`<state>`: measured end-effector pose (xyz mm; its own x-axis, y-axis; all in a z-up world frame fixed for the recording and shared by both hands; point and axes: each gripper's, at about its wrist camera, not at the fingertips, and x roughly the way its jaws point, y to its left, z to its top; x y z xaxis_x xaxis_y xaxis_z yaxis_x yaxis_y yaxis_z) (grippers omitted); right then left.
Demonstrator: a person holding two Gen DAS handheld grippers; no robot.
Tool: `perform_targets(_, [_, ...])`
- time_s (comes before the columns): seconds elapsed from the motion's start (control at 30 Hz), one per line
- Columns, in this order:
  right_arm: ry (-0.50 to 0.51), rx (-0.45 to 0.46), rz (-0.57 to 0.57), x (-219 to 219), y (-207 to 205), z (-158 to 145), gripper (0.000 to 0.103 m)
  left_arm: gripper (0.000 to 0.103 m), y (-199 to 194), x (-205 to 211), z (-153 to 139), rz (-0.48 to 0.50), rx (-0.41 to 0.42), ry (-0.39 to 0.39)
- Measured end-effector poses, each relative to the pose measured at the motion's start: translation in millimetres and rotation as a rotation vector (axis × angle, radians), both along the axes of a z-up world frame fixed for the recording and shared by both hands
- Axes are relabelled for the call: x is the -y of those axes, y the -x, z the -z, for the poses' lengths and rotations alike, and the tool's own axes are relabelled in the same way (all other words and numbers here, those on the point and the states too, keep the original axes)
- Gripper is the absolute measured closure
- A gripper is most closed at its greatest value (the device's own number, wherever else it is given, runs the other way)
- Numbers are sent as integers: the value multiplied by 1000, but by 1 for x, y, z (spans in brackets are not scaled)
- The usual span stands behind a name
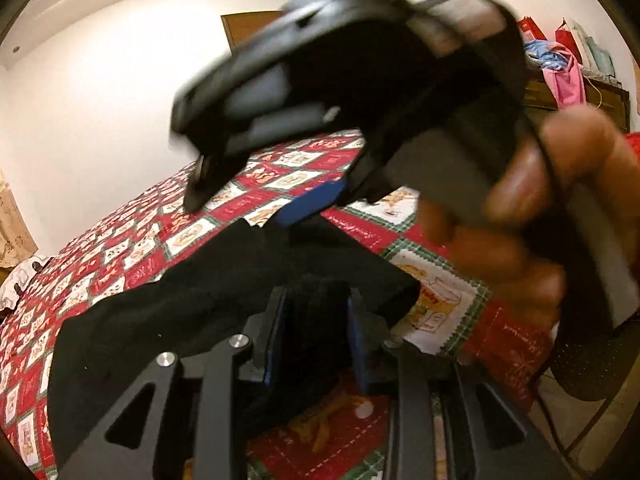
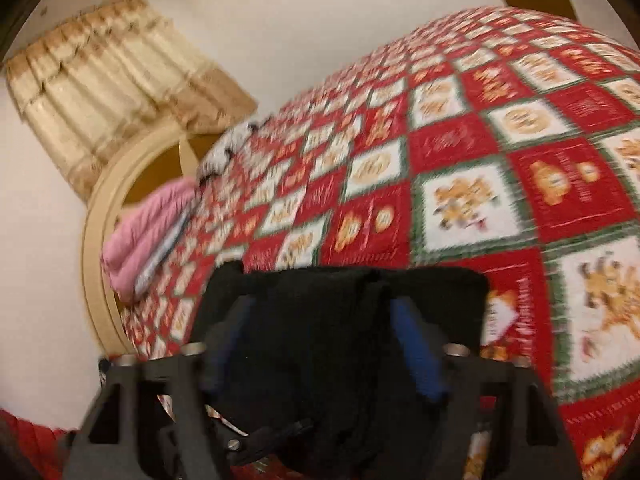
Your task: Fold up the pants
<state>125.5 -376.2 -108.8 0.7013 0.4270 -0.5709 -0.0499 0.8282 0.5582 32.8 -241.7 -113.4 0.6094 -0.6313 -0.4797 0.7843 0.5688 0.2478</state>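
Pants [image 1: 192, 304] lie on the bed [image 1: 120, 248], long axis running left from the left gripper [image 1: 316, 336], whose fingers pinch the near black edge, while the right gripper [image 2: 324, 344] stands released, fabric loose between its fingers.

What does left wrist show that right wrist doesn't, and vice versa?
Left wrist only: the right tongs with the hand holding them, blurred, plus a dresser piled with clothes.
Right wrist only: beige curtain, pink bedding at the bed's far edge.
Both: black pants between each view's own blue pads, lying on the red patchwork quilt. Left tongs pinch the fabric; right pads stand apart around it.
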Motion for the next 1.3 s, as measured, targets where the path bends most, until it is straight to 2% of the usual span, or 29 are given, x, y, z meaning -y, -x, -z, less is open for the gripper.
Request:
perform_targets(0.07, [66, -44, -8, -10, -8, 8, 60, 70, 0, -1, 1, -2, -6, -4])
perform_targets(0.1, [95, -43, -1, -13, -8, 9, 62, 70, -1, -1, 2, -4, -9, -4])
perform_targets(0.13, [96, -39, 3, -13, -7, 9, 66, 70, -2, -2, 3, -6, -13, -3])
perform_targets(0.17, [91, -39, 9, -12, -7, 9, 76, 70, -2, -2, 3, -6, -15, -1])
perform_targets(0.23, [58, -43, 1, -10, -7, 12, 90, 70, -1, -1, 2, -6, -17, -1])
perform_targets(0.27, [49, -34, -5, -11, -5, 12, 92, 70, -1, 0, 1, -4, -19, -2])
perform_targets(0.4, [83, 20, -4, -14, 5, -5, 93, 77, -6, -1, -4, 13, -47, 21])
perform_targets(0.5, [93, 65, 13, -5, 17, -24, 93, 78, -5, 2, -16, 32, -49, 56])
perform_targets(0.6, [130, 70, 35, 5, 22, -30, 93, 78, 0, 9, -24, 61, -51, 78])
perform_targets(0.67, [169, 46, 62, 13, 23, -25, 92, 78, 4, 17, -22, 80, -55, 70])
perform_targets(0.77, [219, -19, 89, 16, 18, 2, 92, 78, 2, 27, -5, 93, -85, 12])
perform_targets(0.9, [217, 18, 101, 19, 20, 12, 88, 75, 2, 22, -6, 100, -108, 13])
perform_targets(0.93, [197, 7, 103, 22, 20, 10, 85, 74, 1, 20, -8, 104, -126, 12])
perform_targets(1.0, [159, -5, 148, 31, 25, 3, 77, 62, -5, 11, -14, 101, -167, 8])
perform_targets(1.07, [150, 36, 216, 36, 40, -9, 74, 48, -8, -4, -24, 74, -191, 12])
perform_targets(1.13, [190, 82, 260, 34, 58, -23, 74, 42, -18, -24, -37, 35, -209, 48])
perform_targets(1.2, [215, 130, 255, 22, 74, -36, 74, 32, -33, -53, -53, -49, -215, 90])
perform_targets(1.3, [206, 152, 185, 0, 79, -42, 74, 30, -61, -85, -66, -201, -183, 119])
